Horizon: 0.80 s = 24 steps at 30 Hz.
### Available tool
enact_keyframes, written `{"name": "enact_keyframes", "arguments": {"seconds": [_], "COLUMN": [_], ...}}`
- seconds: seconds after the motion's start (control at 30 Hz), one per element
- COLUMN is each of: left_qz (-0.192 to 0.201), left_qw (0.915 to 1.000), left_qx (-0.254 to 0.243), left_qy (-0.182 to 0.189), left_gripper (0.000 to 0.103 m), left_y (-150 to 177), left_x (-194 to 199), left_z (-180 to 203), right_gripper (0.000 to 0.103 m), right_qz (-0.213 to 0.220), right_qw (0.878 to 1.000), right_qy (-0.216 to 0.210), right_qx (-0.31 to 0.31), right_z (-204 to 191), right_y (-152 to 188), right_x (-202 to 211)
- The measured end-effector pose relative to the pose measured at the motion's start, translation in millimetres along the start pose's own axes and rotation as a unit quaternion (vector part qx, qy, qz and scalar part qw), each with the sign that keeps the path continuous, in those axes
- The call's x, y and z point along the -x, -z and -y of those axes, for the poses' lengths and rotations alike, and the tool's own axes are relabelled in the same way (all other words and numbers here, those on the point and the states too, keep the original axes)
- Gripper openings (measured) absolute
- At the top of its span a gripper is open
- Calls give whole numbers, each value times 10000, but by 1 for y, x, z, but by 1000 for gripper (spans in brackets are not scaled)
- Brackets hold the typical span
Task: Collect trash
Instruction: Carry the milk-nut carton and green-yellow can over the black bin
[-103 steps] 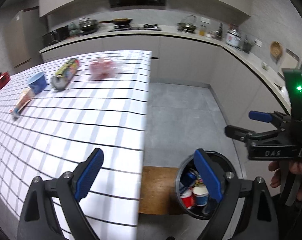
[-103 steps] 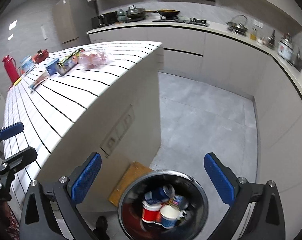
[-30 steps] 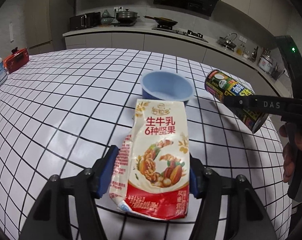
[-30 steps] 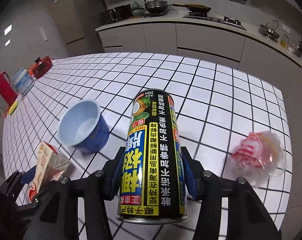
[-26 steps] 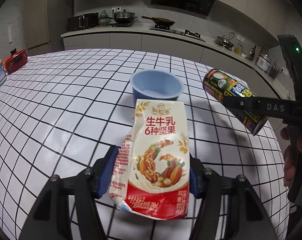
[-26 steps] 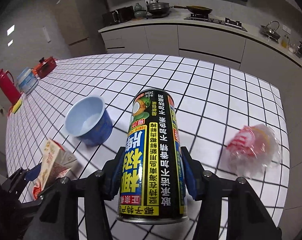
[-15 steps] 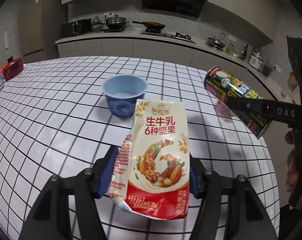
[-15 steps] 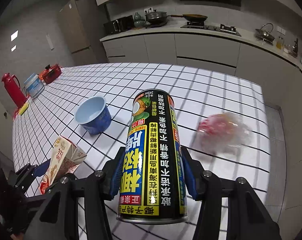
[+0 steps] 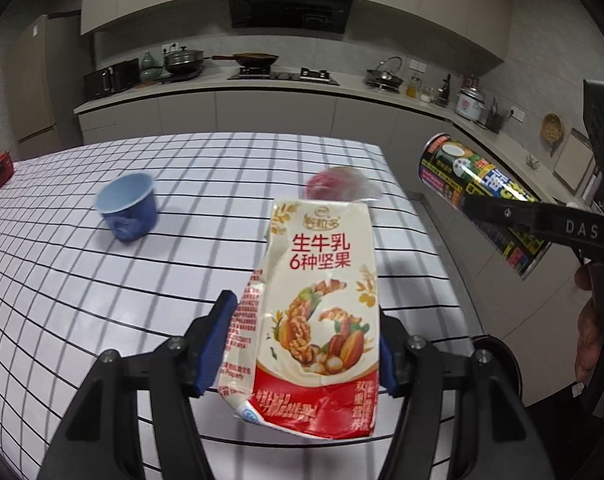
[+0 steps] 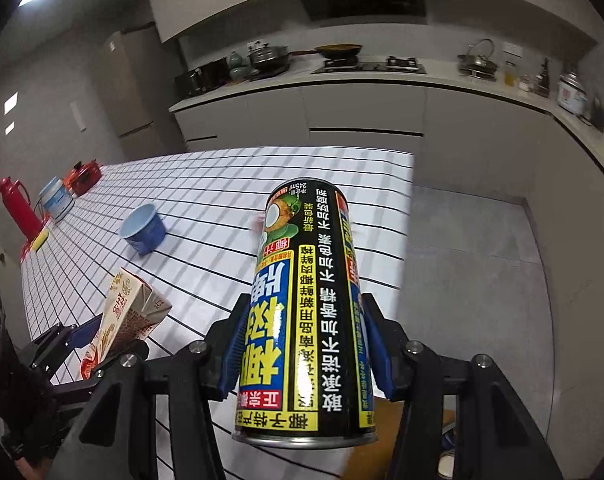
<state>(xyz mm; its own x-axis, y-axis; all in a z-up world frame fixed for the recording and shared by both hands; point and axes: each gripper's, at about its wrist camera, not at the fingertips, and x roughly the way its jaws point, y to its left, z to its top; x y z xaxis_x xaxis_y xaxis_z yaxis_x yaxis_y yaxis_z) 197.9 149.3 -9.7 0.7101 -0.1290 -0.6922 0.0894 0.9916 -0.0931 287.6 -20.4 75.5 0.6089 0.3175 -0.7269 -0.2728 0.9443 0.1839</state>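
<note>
On the white grid-patterned tabletop (image 9: pixel 102 288), a blue plastic cup (image 9: pixel 128 207) stands at left, leaning slightly. Further right, a crumpled red-and-clear plastic wrapper (image 9: pixel 337 184) lies near the table's far right edge, blurred. The left gripper (image 9: pixel 302 354) is clenched on a cream-and-red crumpled milk carton (image 9: pixel 315 312), held above the tabletop, blue pads against both carton sides. To its right, the right gripper (image 10: pixel 302 354) is clamped on a tall black-and-yellow beverage can (image 10: pixel 309 320), held off the table beyond its right edge, over the grey floor (image 10: pixel 481 260).
</note>
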Motion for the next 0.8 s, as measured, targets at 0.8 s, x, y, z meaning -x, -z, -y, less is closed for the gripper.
{"name": "enact_keyframes", "arguments": {"seconds": [0.8], "left_qz": [-336], "left_qw": [9928], "left_qx": [-690], "left_qy": [919], "left_gripper": [62], "left_y": [37], "left_x": [-15], "left_z": [194], "right_gripper": [55], "right_qz": [-296], "right_qw": [9954], "right_qy": [838], "right_qx": [-367], "right_z": [192], "right_y": [107], "right_x": [92]}}
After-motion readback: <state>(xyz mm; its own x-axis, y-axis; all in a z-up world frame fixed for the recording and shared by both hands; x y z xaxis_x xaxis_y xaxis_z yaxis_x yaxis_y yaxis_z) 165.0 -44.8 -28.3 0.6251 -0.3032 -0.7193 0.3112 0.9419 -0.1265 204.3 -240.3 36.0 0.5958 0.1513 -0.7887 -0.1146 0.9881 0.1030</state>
